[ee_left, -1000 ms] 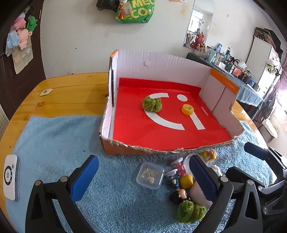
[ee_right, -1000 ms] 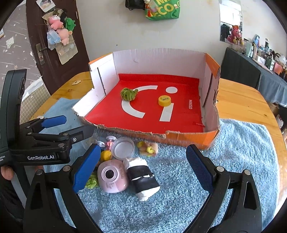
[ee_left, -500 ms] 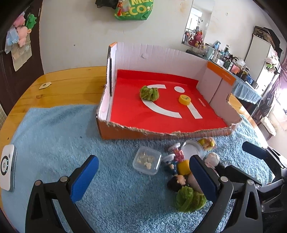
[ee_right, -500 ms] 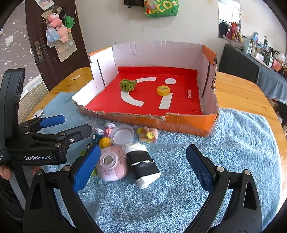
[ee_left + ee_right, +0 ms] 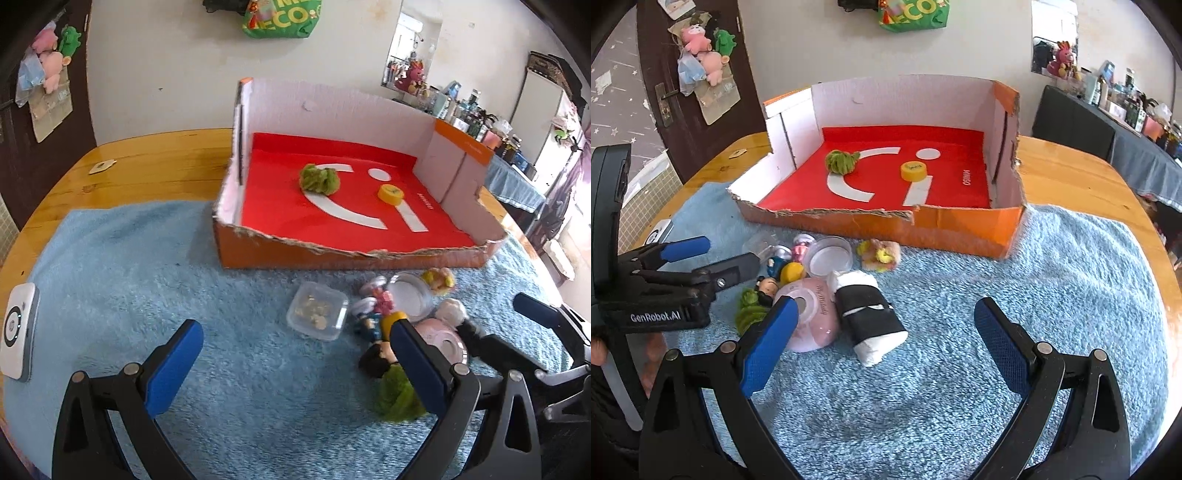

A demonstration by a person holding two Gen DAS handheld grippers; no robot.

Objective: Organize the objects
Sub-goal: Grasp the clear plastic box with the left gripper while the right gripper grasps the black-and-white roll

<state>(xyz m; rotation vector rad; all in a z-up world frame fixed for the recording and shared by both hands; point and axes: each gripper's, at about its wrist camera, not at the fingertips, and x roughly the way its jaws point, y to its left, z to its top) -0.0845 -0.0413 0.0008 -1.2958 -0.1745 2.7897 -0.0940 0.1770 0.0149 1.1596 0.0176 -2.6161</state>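
Note:
A cardboard box [image 5: 347, 254] [image 5: 960, 229] with a red floor holds a green pom-pom [image 5: 319, 179] [image 5: 841, 161] and a yellow cap [image 5: 390, 193] [image 5: 915, 170]. In front of it on the blue towel lies a pile: a clear plastic box [image 5: 317, 316], a round clear lid [image 5: 829, 256], a pink round case [image 5: 812, 317], a black-and-white roll [image 5: 870, 317], small figurines [image 5: 376, 360], a second green pom-pom [image 5: 397, 397] and a yellow-pink toy [image 5: 881, 254]. My left gripper [image 5: 295, 365] is open above the towel, left of the pile. My right gripper [image 5: 882, 350] is open over the roll.
A white device [image 5: 16, 332] lies on the towel's left edge. The wooden table [image 5: 147, 162] shows beyond the towel, with a small tag [image 5: 101, 166] on it. A dark cloth-covered side table [image 5: 1108, 140] stands at the right.
Both grippers have drawn back from the box and risen a little, so the box and pile look farther away. Both stay open. No object has moved.

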